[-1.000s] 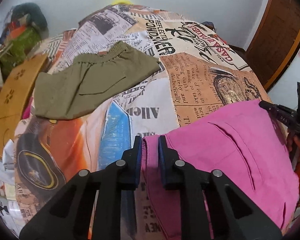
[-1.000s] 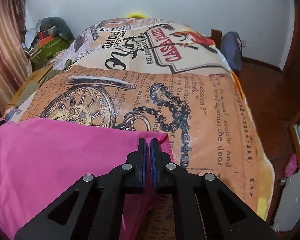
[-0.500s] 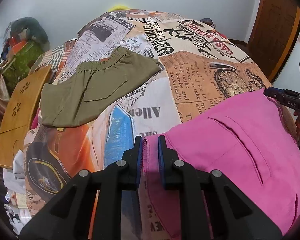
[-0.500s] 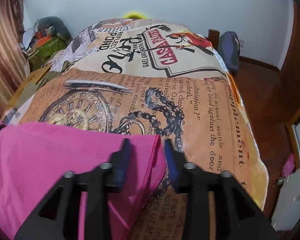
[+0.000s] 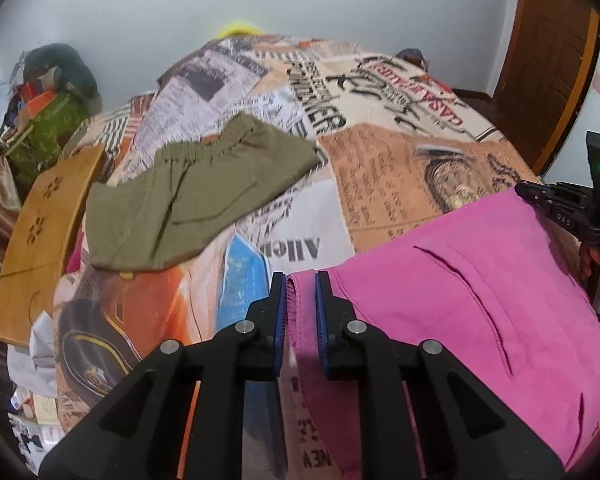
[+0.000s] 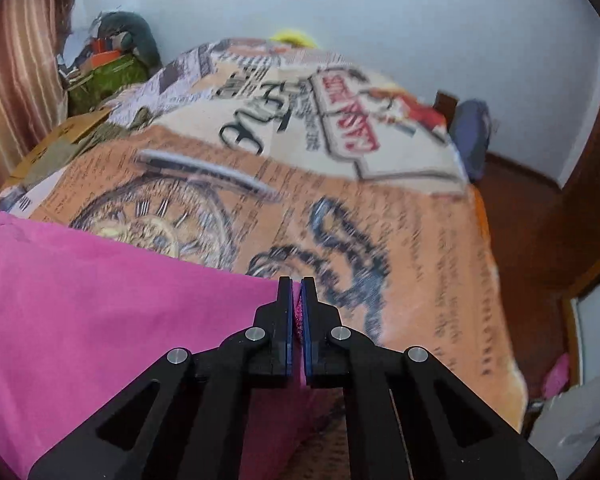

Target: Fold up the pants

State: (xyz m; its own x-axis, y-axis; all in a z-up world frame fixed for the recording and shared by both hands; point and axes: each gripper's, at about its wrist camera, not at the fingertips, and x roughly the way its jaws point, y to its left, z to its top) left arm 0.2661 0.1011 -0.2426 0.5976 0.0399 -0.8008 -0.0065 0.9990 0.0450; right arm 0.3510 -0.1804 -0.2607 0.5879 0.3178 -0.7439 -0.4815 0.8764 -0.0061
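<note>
Pink pants (image 5: 460, 292) lie spread on the printed bedspread (image 5: 380, 168), with a slanted pocket seam facing up. My left gripper (image 5: 301, 280) is shut on the pants' near left corner, with a fold of pink cloth between the blue pads. My right gripper (image 6: 297, 284) is shut on the pants (image 6: 100, 300) at their right corner, pink cloth pinched between the pads. The right gripper also shows in the left wrist view (image 5: 564, 204), at the far right edge of the pants.
Folded olive-green pants (image 5: 192, 196) lie on the bed's left side. A wooden board (image 5: 40, 248) leans at the left edge. Bags and clutter (image 5: 48, 108) sit by the wall. A brown door (image 5: 552, 48) and wooden floor (image 6: 520, 220) are at the right.
The right gripper opened half a second ago and has shut again on the pants' corner. Both views have risen and tilted slightly. The left gripper kept its hold.
</note>
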